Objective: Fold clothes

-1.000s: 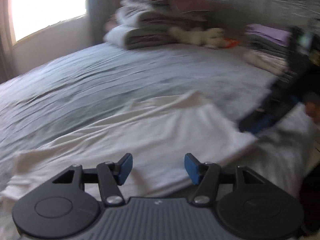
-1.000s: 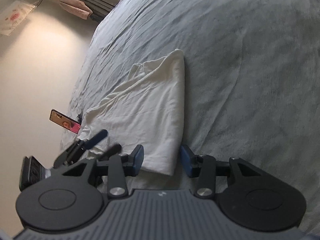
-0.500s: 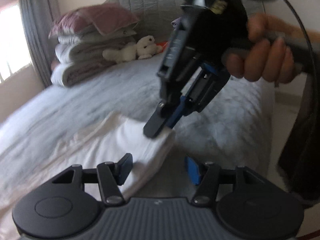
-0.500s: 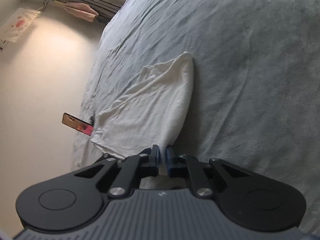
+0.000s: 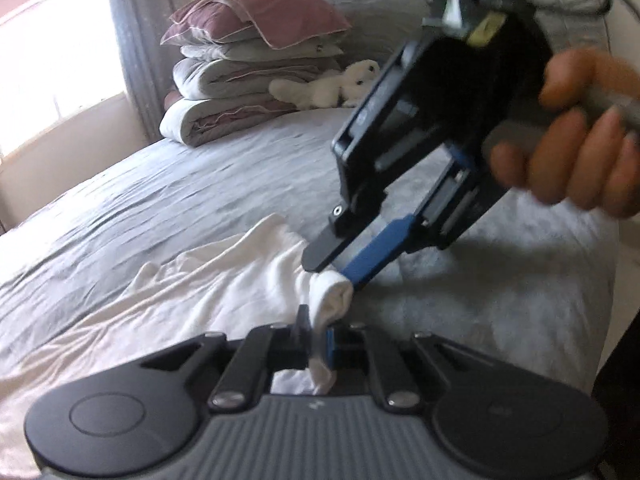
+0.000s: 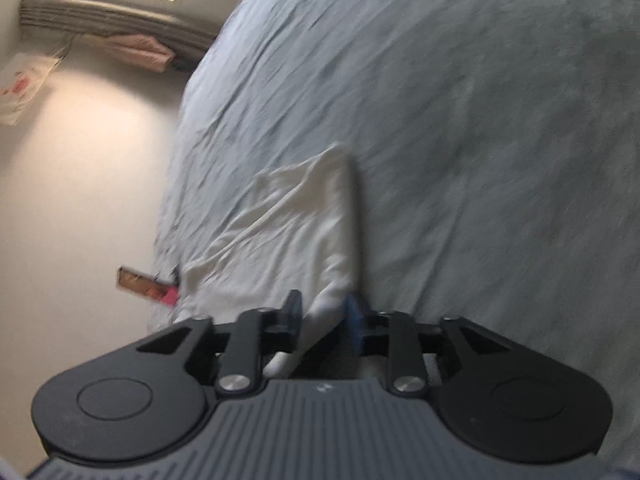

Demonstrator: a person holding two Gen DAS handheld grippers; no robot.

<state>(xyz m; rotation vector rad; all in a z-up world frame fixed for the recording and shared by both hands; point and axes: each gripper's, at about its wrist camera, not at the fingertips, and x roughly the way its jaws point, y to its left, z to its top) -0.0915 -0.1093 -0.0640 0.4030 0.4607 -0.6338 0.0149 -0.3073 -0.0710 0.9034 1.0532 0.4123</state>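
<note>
Since a second ago both grippers have closed: then their jaws stood wide apart, and now each one pinches the white cloth (image 5: 224,292).

Biggest of all is the grey bed (image 5: 168,196), which runs far out ahead of both sets of jaws. On it lies the white cloth, crumpled, spreading out to the left of the left gripper's jaws. One bunched end of it is lifted off the bed.

Far ahead of the left jaws sits a pile of folded blankets (image 5: 244,64), with a white soft toy (image 5: 332,86) just beside it.

A hand (image 5: 580,152) holds the right gripper (image 5: 340,276), up and to the right of the left jaws. Its jaws are shut tight on the bunched end of the cloth.

Right below it, the left gripper (image 5: 318,344) has its jaws squeezed on the same bunched end.
</note>
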